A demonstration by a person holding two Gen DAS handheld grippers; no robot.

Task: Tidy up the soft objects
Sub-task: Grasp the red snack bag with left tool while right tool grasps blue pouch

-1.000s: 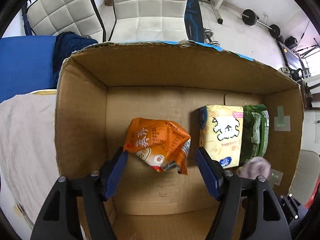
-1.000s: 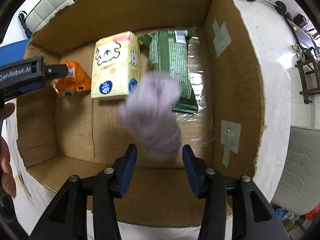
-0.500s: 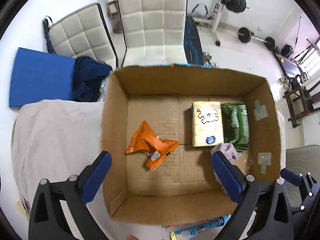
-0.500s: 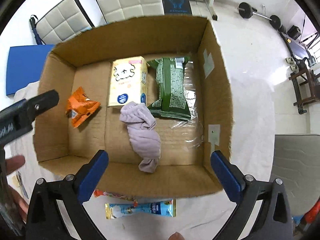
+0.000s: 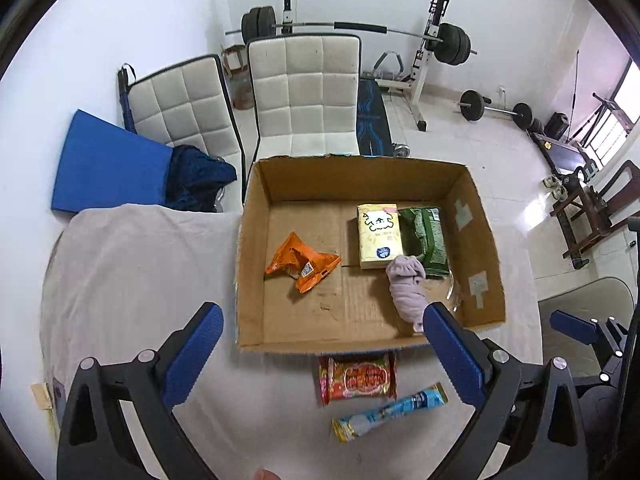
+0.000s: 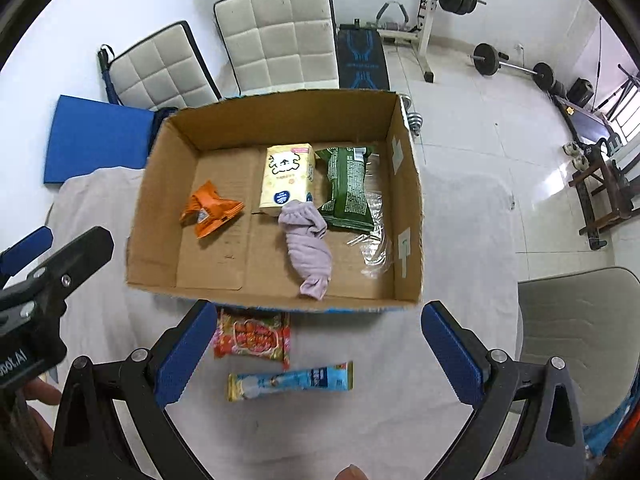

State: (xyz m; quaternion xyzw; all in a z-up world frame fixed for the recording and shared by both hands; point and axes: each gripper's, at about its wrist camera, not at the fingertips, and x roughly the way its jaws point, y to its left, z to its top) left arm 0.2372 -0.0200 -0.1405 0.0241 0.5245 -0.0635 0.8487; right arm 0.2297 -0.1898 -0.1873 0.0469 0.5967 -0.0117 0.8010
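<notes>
An open cardboard box (image 5: 252, 264) (image 6: 408, 216) stands on a cloth-covered table. Inside lie an orange snack bag (image 5: 302, 264) (image 6: 210, 209), a yellow tissue pack (image 5: 378, 236) (image 6: 286, 178), a green packet (image 5: 424, 236) (image 6: 347, 184) and a rolled lilac cloth (image 5: 408, 286) (image 6: 308, 246). In front of the box, on the table, lie a red snack packet (image 5: 358, 378) (image 6: 252, 338) and a blue tube sachet (image 5: 390, 412) (image 6: 290, 380). My left gripper (image 5: 324, 356) and right gripper (image 6: 316, 350) hang above the table's near side, both wide open and empty.
Clear plastic wrap (image 6: 374, 248) lies by the box's right wall. Two white padded chairs (image 5: 304, 92) and a blue mat (image 5: 108, 166) stand behind the table. Weight equipment (image 5: 444, 48) fills the far room. A grey chair (image 6: 576, 332) is at the right.
Both grippers let go and opened wide: the orange bag and the lilac cloth now lie in the box. Both hands rose and pulled back, so the packets on the table came into view.
</notes>
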